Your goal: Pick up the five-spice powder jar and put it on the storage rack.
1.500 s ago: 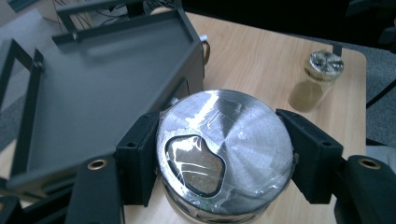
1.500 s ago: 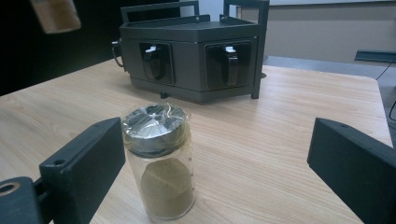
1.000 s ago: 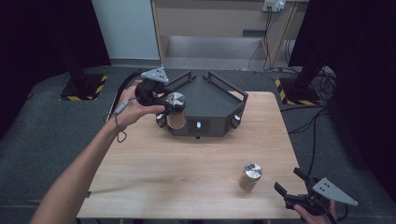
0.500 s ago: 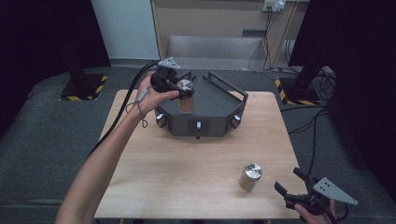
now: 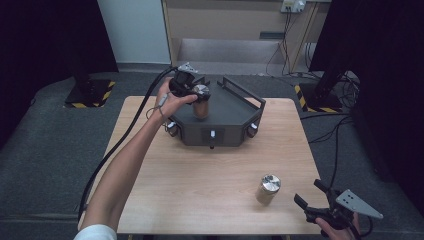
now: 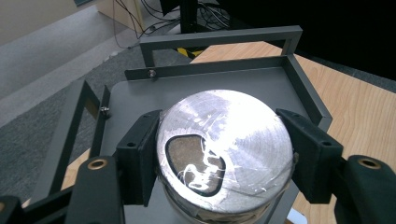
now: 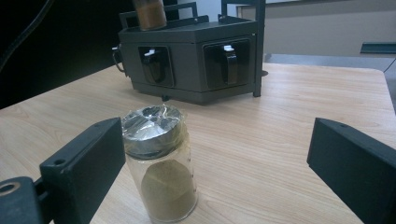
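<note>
The left gripper (image 6: 224, 161) has its two black jaws clamped on the foil-covered lid of a spice jar (image 6: 225, 154), one pad on each side of the cap. Below and beyond the fingers lies the flat top of the dark grey rack (image 6: 205, 86), with its raised rail bars ahead of the jar. The high view adds what that close view hides: the jar (image 5: 201, 102) hangs upright from the left gripper (image 5: 192, 92) over the left part of the rack (image 5: 227, 117), its brown contents visible; whether its base touches the rack top cannot be told.

The right gripper (image 7: 215, 163) stands with its jaws spread wide and holds nothing. A second jar (image 7: 161, 161) with a foil cap stands on the wooden table (image 7: 280, 112) just beside the left-hand pad in its own view, apart from it. In the high view the right gripper (image 5: 320, 200) sits at the table's near right corner, the second jar (image 5: 267, 189) near it.

Against the earlier frames, the left hand has carried its jar further over the rack and lower; the right gripper and second jar are unmoved.
</note>
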`<state>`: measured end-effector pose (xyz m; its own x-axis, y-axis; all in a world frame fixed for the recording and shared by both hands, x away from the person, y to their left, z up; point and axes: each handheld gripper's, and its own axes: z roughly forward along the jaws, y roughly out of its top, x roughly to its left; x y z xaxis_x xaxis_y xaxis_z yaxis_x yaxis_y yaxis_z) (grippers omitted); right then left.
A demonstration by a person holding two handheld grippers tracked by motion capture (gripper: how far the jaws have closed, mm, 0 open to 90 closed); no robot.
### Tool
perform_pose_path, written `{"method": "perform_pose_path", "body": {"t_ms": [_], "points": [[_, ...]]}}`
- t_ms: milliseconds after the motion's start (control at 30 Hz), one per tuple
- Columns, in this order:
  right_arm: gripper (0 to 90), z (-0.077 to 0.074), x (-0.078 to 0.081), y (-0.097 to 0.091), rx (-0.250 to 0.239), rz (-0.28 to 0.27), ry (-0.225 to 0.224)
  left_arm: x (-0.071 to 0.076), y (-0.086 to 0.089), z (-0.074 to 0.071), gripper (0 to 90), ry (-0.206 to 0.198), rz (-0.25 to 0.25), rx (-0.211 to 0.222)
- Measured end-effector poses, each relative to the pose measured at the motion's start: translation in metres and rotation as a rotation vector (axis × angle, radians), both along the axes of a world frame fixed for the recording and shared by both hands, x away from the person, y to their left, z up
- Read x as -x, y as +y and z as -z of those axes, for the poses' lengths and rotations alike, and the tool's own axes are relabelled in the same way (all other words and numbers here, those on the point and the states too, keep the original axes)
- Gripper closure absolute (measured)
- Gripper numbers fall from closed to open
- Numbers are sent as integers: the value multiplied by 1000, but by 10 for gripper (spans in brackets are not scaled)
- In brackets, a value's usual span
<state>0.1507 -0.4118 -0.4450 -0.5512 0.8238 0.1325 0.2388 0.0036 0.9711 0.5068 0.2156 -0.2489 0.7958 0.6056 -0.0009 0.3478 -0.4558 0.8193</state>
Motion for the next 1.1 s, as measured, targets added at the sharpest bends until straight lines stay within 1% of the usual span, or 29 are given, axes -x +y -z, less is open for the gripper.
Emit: {"method": "perform_pose_path", "body": {"t_ms": [100, 233, 433, 533, 567, 700, 833, 933, 967, 1000, 1033, 1067, 1100], "points": [[48, 0, 0, 0, -2, 2, 3, -3, -1, 4, 337, 10, 2, 6], [49, 0, 0, -1, -4, 4, 4, -6, -4, 6, 337, 11, 2, -10], [49, 0, 0, 0, -2, 2, 6, -8, -3, 9, 337, 18, -1, 2], [50, 0, 0, 0, -4, 2, 6, -9, -4, 9, 337, 17, -5, -4], [50, 0, 0, 0, -6, 2, 5, -10, -4, 10, 337, 22, -6, -8], [50, 0, 0, -1, -5, 2, 5, -12, -5, 11, 337, 26, -1, -19], [51, 0, -1, 0, -3, 1, 7, -13, -5, 14, 336, 27, -2, -5], [51, 0, 0, 0, -1, 0, 4, -11, -6, 14, 331, 21, -6, -8], [51, 0, 0, 0, -2, 0, 4, -9, -7, 15, 268, 7, -22, -2], [51, 0, 0, 0, -4, 1, 4, -9, -5, 15, 153, 17, -32, 26], [51, 0, 0, 0, -3, 2, 3, -10, -1, 15, 107, 30, -36, 65], [51, 0, 0, 0, -4, 2, 4, -10, 2, 15, 97, 33, -45, 91], [51, 0, 0, 0, -5, 2, 5, -8, 3, 14, 83, 24, -50, 106]]}}
